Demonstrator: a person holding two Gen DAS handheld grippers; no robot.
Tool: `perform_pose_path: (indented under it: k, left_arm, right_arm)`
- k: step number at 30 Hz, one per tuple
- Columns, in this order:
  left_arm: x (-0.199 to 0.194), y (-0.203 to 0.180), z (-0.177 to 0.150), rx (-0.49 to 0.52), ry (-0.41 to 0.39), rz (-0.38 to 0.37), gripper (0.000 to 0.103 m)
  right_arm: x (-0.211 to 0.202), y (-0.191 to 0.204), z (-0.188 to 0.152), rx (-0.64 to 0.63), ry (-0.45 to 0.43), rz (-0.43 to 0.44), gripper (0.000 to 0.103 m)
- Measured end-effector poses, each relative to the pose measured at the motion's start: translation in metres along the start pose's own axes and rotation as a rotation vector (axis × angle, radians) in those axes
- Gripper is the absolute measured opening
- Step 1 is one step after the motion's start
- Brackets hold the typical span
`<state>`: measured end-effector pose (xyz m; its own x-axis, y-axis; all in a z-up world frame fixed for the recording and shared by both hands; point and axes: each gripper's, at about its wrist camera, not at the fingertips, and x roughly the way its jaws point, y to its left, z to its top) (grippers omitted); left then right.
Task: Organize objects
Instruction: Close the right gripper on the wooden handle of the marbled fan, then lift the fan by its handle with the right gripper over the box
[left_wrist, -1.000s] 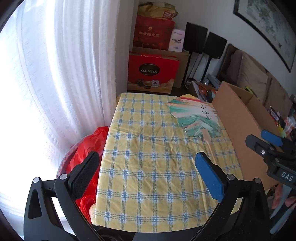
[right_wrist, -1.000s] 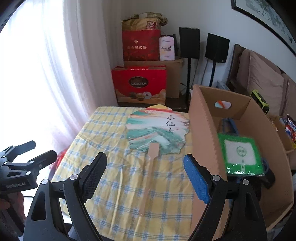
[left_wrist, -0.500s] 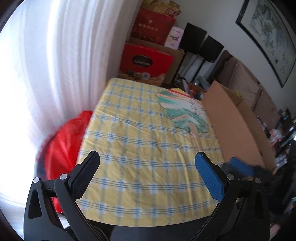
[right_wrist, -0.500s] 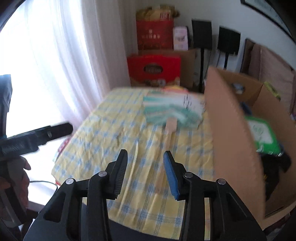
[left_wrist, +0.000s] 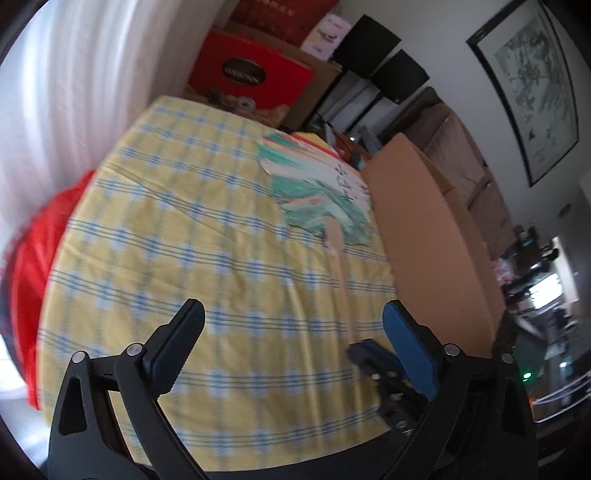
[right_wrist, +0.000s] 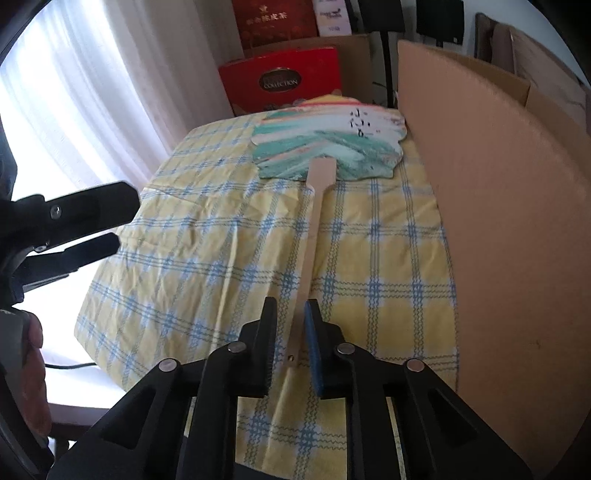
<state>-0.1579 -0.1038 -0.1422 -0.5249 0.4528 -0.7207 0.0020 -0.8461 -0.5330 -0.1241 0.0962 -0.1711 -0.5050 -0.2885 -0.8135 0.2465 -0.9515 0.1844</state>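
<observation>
Right wrist, fan (right_wrist: 325, 144) handle toward camera

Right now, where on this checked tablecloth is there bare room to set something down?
Free: the tablecloth from the curtain-side edge across to the fan handle. Crowded: the far corner under the paper fan, and the strip along the cardboard box, where the right gripper is closing around the handle.

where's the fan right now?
Fan lies flat on the checked tablecloth, head beside the cardboard box; its handle end sits between the closing right gripper jaws.
</observation>
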Motion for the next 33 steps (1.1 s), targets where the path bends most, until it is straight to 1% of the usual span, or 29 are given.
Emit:
perform_pose_path:
  k: [1, 5, 9, 12, 18, 19, 20, 21, 22, 23, 24, 26, 29, 31, 33]
  left_arm:
    - [0.006, -0.001, 0.001, -0.011, 0.013, -0.018, 0.095]
    - [0.024, 0.0, 0.001, -0.051, 0.059, -0.039, 0.089]
    - [0.037, 0.001, -0.002, -0.084, 0.095, -0.074, 0.089]
    - [0.046, -0.002, -0.003, -0.092, 0.117, -0.084, 0.089]
    - [0.057, -0.005, -0.001, -0.117, 0.155, -0.127, 0.088]
    - [0.059, -0.006, -0.001, -0.122, 0.162, -0.134, 0.086]
    - [0.062, -0.006, -0.003, -0.127, 0.171, -0.141, 0.079]
    - [0.063, -0.006, -0.003, -0.129, 0.178, -0.142, 0.074]
    - [0.065, -0.006, -0.005, -0.128, 0.184, -0.141, 0.065]
    - [0.066, -0.008, -0.006, -0.121, 0.181, -0.136, 0.053]
    - [0.067, -0.01, -0.007, -0.112, 0.18, -0.131, 0.047]
    - [0.068, -0.014, -0.009, -0.098, 0.182, -0.127, 0.026]
    - [0.066, -0.018, -0.01, -0.09, 0.167, -0.112, 0.014]
    - [0.064, -0.019, -0.01, -0.078, 0.154, -0.102, 0.012]
    - [0.062, -0.019, -0.011, -0.083, 0.144, -0.109, 0.012]
  right_arm:
    - [0.002, -0.002, 0.0, 0.003, 0.002, 0.0, 0.009]
    - [0.007, -0.007, -0.002, 0.015, 0.013, 0.023, 0.009]
    - [0.002, -0.006, -0.003, 0.005, 0.004, 0.058, 0.009]
    - [-0.005, -0.002, -0.003, -0.019, 0.001, 0.082, 0.01]
    - [-0.026, 0.009, -0.014, -0.054, 0.012, 0.188, 0.01]
    - [-0.029, 0.01, -0.016, -0.055, 0.013, 0.198, 0.01]
    - [-0.031, 0.012, -0.018, -0.057, 0.014, 0.209, 0.01]
    - [-0.034, 0.013, -0.019, -0.063, 0.015, 0.214, 0.01]
    - [-0.035, 0.015, -0.02, -0.068, 0.015, 0.217, 0.01]
    - [-0.035, 0.016, -0.021, -0.072, 0.016, 0.22, 0.01]
    - [-0.035, 0.017, -0.021, -0.073, 0.017, 0.223, 0.01]
    - [-0.034, 0.019, -0.023, -0.08, 0.021, 0.222, 0.01]
    - [-0.034, 0.02, -0.024, -0.088, 0.016, 0.214, 0.01]
    - [-0.036, 0.018, -0.024, -0.093, 0.0, 0.208, 0.01]
    - [-0.038, 0.017, -0.023, -0.097, -0.008, 0.208, 0.01]
